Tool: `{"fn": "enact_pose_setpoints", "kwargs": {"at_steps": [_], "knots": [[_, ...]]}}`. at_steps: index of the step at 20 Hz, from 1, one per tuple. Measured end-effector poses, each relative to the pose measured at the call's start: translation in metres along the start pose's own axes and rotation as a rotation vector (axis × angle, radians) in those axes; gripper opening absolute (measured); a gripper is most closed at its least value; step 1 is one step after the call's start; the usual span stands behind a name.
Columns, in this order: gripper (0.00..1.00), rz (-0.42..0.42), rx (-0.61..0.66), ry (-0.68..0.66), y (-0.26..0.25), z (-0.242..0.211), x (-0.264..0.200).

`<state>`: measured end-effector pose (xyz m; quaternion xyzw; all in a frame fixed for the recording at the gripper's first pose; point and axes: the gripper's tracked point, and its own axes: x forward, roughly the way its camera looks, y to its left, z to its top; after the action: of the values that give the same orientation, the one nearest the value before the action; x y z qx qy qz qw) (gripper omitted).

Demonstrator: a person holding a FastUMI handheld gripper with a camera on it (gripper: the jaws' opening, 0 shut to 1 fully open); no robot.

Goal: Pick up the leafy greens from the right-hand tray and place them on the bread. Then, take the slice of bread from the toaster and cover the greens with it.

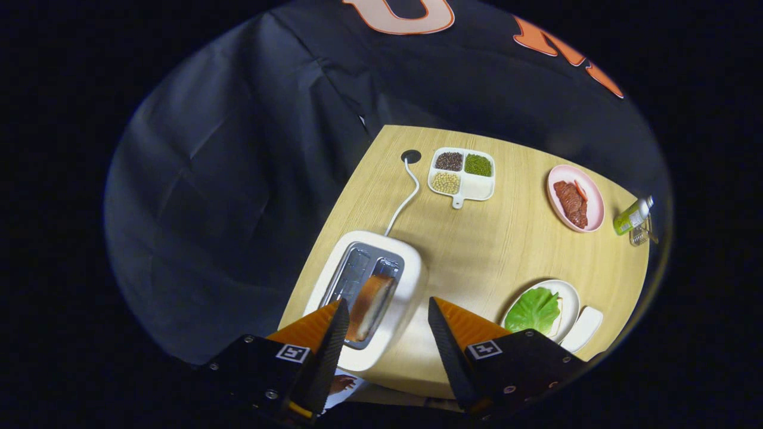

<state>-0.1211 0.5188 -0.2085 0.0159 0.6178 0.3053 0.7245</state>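
The toast (371, 305) stands upright in the right-hand slot of the toaster (398, 280), its top edge proud of the slot. The hand-held gripper (386, 322) hangs above the toaster with its fingers spread wide and nothing between them; the toast lies in the gap between the fingertips, nearer the left one. The greens (533, 310) already lie on the bread (559, 322) on the white plate (571, 293), to the right of the toaster on the table (489, 238).

Judged step: the greens are placed, and the second step, fetching the toast, is in hand.

Next move, as judged:
1. Lower the fingers to straddle the toast's faces.
2. Press both fingers on the exposed top edge.
3. Lift straight up, clear of the slot walls.
4. Carry it right, over the greens.
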Motion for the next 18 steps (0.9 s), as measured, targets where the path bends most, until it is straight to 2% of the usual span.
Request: {"fn": "enact_pose_setpoints", "kwargs": {"at_steps": [2, 6, 10, 11, 13, 18], "knots": [[0.77, -0.024, 0.004, 0.032, 0.005, -0.002, 0.014], [0.63, -0.103, 0.024, 0.108, 0.004, -0.015, 0.038], [0.37, -0.132, 0.041, 0.138, 0.003, -0.016, 0.055], [0.28, -0.127, 0.048, 0.139, 0.003, -0.016, 0.056], [0.18, -0.096, 0.076, 0.140, 0.008, -0.016, 0.057], [0.11, -0.031, 0.122, 0.107, 0.007, -0.009, 0.045]]}}
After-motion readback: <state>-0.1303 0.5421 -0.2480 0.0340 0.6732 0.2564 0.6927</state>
